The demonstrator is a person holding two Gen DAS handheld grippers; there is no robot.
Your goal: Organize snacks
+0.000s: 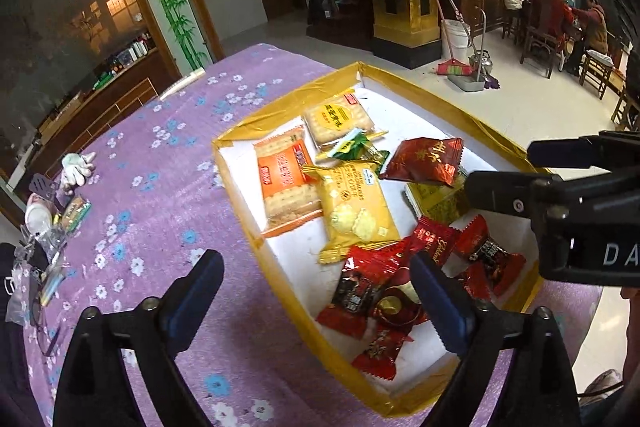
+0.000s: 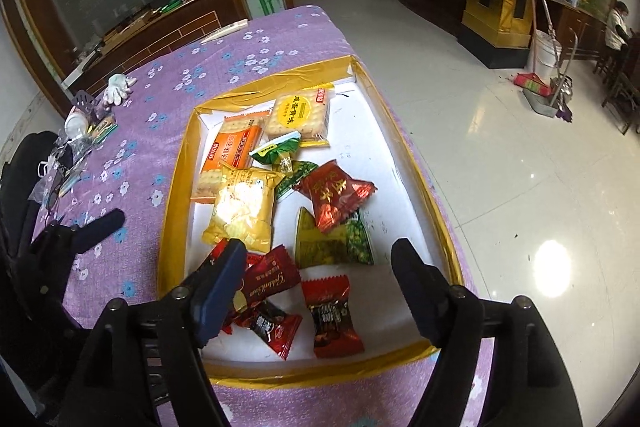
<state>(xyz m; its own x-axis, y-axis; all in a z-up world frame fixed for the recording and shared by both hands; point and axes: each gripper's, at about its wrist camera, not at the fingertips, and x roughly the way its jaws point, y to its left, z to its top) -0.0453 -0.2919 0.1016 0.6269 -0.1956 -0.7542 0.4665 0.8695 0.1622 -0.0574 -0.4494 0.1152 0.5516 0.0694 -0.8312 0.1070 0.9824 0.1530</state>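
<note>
the gold-rimmed tray [image 2: 176,187] fills mid-frame on the purple cloth [image 2: 132,155], snacks [image 2: 244,211] piled inside, red candies [image 2: 332,315] lowest. left gripper [image 1: 316,291] and right gripper [image 2: 320,279] both hang wide and empty above it. seemingly between picks; next means choosing one packet and closing on it.

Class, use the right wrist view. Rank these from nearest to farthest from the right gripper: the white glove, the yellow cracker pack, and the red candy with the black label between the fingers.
From the right gripper:
1. Red candy with black label, just below the gap between the fingers.
2. Yellow cracker pack, mid-tray, ahead and left.
3. White glove, on the purple cloth outside the tray, far left.
</note>
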